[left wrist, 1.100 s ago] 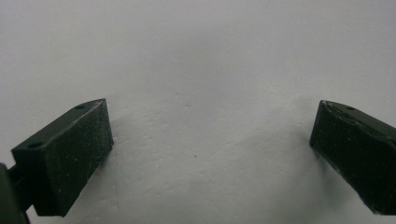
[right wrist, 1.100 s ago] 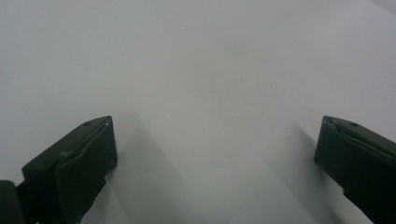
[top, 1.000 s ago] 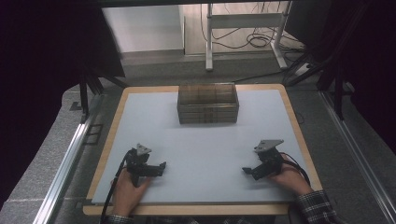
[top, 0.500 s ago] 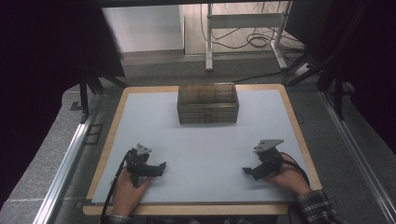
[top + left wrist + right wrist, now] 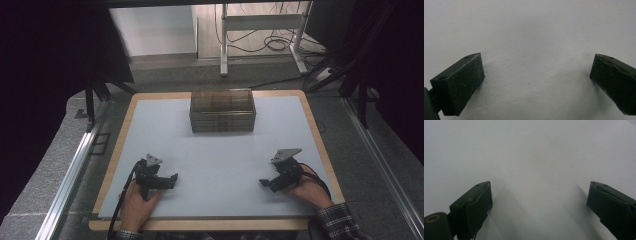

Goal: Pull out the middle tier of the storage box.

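Note:
My left gripper [image 5: 174,179] rests low over the white table top [image 5: 220,150] at the near left, held by a hand. In the left gripper view its jaws [image 5: 536,80] stand wide apart with bare white surface between them. At the near right, a hand in a plaid sleeve holds my right gripper [image 5: 262,183]. The right gripper view shows its jaws [image 5: 539,202] wide apart too; they have just been closing slightly, with nothing between them. A dark see-through compartment box [image 5: 222,112] stands at the far middle of the table, well apart from both grippers.
The table has a wooden rim [image 5: 116,150]. Metal rails [image 5: 75,165] run along its left side and another rail [image 5: 380,160] along the right. Beyond the far edge stand a desk frame [image 5: 260,25] and floor cables [image 5: 265,45].

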A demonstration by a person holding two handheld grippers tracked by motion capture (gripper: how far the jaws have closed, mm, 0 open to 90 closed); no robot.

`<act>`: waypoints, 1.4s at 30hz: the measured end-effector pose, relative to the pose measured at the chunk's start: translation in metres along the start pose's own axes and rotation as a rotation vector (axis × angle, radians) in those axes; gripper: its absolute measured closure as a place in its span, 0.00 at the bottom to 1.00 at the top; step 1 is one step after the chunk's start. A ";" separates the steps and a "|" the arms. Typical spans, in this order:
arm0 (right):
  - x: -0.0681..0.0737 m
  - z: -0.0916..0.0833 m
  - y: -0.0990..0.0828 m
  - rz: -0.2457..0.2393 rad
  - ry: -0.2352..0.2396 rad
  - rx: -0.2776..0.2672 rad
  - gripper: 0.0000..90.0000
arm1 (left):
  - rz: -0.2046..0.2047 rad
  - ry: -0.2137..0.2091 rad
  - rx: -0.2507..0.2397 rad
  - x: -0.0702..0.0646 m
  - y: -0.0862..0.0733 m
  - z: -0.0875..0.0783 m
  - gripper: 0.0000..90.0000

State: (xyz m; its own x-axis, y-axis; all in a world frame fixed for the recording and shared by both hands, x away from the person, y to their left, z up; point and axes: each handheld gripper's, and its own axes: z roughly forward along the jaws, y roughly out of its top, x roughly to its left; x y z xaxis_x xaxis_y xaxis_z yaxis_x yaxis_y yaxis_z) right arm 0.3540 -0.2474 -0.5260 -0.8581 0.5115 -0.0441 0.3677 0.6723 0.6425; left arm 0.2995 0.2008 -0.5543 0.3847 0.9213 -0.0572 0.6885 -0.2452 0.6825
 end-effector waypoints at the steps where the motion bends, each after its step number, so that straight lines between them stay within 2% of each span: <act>1: 0.000 0.000 0.000 -0.003 0.000 0.002 0.08 | 0.000 0.000 0.000 0.000 0.000 0.000 0.00; 18: 0.009 -0.005 0.015 -0.082 -0.054 0.075 0.11 | 0.008 0.000 0.007 0.001 0.000 0.000 0.00; 21: 0.011 -0.006 0.019 -0.118 -0.078 0.083 0.12 | 0.007 0.000 0.006 0.001 0.000 0.000 0.00; 31: 0.013 -0.010 0.027 -0.173 -0.140 0.083 0.14 | 0.008 0.000 0.006 0.001 0.000 0.000 0.00; 34: 0.014 -0.008 0.032 -0.212 -0.172 0.092 0.15 | 0.008 -0.001 0.005 0.001 0.000 0.000 0.00; 42: 0.019 -0.002 0.042 -0.269 -0.196 0.103 0.16 | 0.007 -0.001 0.004 0.001 0.000 0.000 0.00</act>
State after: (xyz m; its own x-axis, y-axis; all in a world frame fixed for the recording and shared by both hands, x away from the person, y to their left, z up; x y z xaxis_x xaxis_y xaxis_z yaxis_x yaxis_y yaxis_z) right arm 0.3525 -0.2108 -0.4981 -0.8476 0.3948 -0.3545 0.1803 0.8427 0.5073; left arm 0.2994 0.2014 -0.5541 0.3902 0.9192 -0.0526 0.6883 -0.2533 0.6797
